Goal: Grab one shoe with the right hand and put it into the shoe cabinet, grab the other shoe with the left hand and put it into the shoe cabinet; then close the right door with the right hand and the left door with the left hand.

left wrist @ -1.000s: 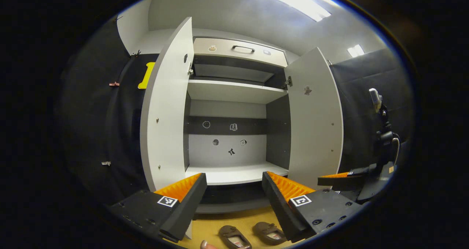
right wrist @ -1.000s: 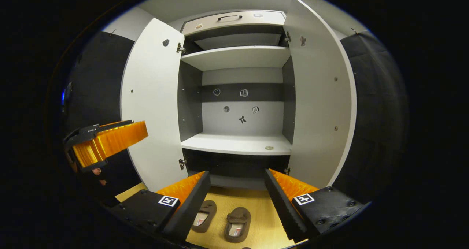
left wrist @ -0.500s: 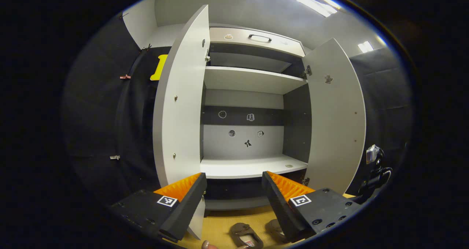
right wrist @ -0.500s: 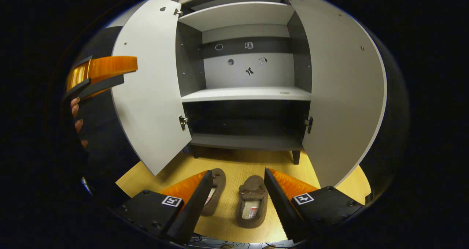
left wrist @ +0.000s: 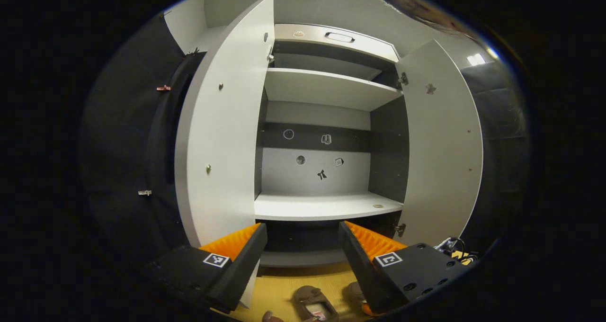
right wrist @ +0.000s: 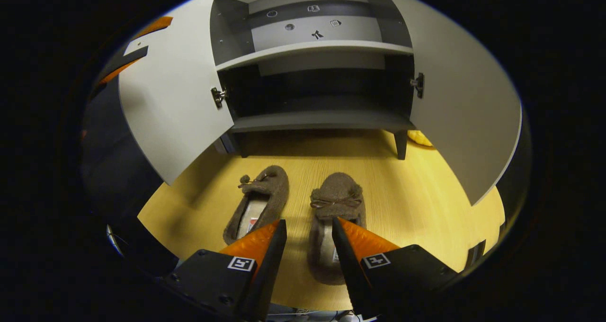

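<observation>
Left gripper view: left gripper point(left wrist: 303, 246) held up facing the shoe cabinet point(left wrist: 326, 90), jaws wide apart, nothing between them. Left door point(left wrist: 222, 123) and right door point(left wrist: 442, 142) both swung open. Pale middle shelf point(left wrist: 326, 206) bare apart from one small round thing near its right end, too small to identify. Drawer with handle point(left wrist: 338, 37) at the top. Two brown shoes on the wooden floor point(left wrist: 279, 291) low in view, just below the fingers: one point(left wrist: 313, 303) between the fingers, the other point(left wrist: 354, 291) partly hidden behind the right finger. Fingertip of a hand point(left wrist: 271, 317) at the bottom edge.

Right gripper view: right gripper point(right wrist: 308, 241) tilted down over the floor point(right wrist: 426, 203), jaws apart, gripping nothing. Right shoe point(right wrist: 334, 218) lying flat, long axis running toward the cabinet, toe with bow pointing at the cabinet, heel end sitting in the gap between the fingers; contact with either finger not clear. Left shoe point(right wrist: 260, 201) just beside it, apart, roughly parallel, toe angled slightly right toward the cabinet, heel behind the left finger tip. Both shoes in front of the cabinet, outside it. Dark bottom compartment point(right wrist: 322, 99) open, doors point(right wrist: 175, 90) spread to either side. Other gripper point(right wrist: 135, 52) partly seen at upper left behind the door edge.
</observation>
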Demonstrator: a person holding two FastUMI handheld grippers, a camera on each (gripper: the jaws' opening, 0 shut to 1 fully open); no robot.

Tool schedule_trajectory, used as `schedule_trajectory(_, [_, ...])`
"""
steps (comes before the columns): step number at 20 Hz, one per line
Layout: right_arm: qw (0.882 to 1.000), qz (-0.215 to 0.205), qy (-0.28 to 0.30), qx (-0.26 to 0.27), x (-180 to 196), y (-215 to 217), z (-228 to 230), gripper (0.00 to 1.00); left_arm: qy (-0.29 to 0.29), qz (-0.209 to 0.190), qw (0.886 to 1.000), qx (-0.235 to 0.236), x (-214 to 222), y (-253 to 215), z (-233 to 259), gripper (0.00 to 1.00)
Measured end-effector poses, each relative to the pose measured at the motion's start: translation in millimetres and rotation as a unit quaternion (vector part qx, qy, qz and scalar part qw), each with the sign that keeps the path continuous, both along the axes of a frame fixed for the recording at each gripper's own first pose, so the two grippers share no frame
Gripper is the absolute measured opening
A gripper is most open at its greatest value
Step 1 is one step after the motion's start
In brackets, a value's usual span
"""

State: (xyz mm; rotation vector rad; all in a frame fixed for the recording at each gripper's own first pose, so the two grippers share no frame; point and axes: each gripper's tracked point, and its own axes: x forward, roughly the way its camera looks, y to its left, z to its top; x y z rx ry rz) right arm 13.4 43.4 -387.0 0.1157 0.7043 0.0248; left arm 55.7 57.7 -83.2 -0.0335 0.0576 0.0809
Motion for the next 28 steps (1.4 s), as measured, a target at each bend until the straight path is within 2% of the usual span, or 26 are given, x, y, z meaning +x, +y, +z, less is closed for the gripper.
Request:
schedule_trajectory(7, [0.999, -0.017, 0.032, -0.009, 27.5, -3.0, -51.9, 0.68, 0.021, -0.006, 1.0, 0.006, 10.1, 2.0, -23.3, 0.96])
schedule_trajectory(13, [0.999, -0.029, 0.028, -0.025, 56.2, -4.7, -67.6, 0.66, 0.031, -0.015, 0.999, -0.006, 17.9, 3.4, -36.5, 0.96])
schedule_trajectory(15, [0.998, -0.039, 0.027, -0.027, 63.4, -6.8, -74.8, 0.49, 0.034, -0.02, 0.999, -0.004, 20.2, 3.3, -41.2, 0.96])
schedule_trajectory(17, [0.998, -0.044, 0.023, -0.035, 70.9, -7.6, -77.9, 0.49, 0.04, -0.025, 0.999, 0.001, 21.6, 1.8, -44.9, 0.96])
schedule_trajectory(18, [0.997, -0.054, 0.021, -0.06, 71.8, -16.2, -80.7, 0.49, 0.041, -0.026, 0.999, 0.003, 21.0, 1.4, -45.8, 0.96])
schedule_trajectory(20, [0.997, -0.051, 0.02, -0.06, 74.1, -13.8, -81.1, 0.18, 0.042, -0.029, 0.999, 0.004, 20.8, 1.4, -46.6, 0.96])
schedule_trajectory(21, [0.997, -0.048, 0.02, -0.059, 74.6, -13.8, -80.6, 0.21, 0.043, -0.029, 0.999, 0.004, 20.2, 1.4, -47.0, 0.96])
schedule_trajectory(23, [0.997, -0.034, 0.024, -0.057, 74.3, -13.5, -81.2, 0.21, 0.048, -0.028, 0.998, 0.005, 18.6, 2.1, -49.4, 0.96])
schedule_trajectory(24, [0.997, -0.043, 0.019, -0.058, 74.8, -17.4, -75.6, 0.16, 0.05, -0.027, 0.998, 0.004, 17.9, 2.6, -51.0, 0.96])
schedule_trajectory(25, [0.997, -0.04, 0.025, -0.054, 75.5, -16.0, -77.8, 0.05, 0.052, -0.027, 0.998, 0.002, 17.4, 2.4, -51.4, 0.96])
schedule_trajectory(28, [0.998, -0.024, 0.025, -0.056, 72.1, -14.4, -75.8, 0.05, 0.052, -0.025, 0.998, 0.003, 11.3, -1.1, -48.4, 0.96])
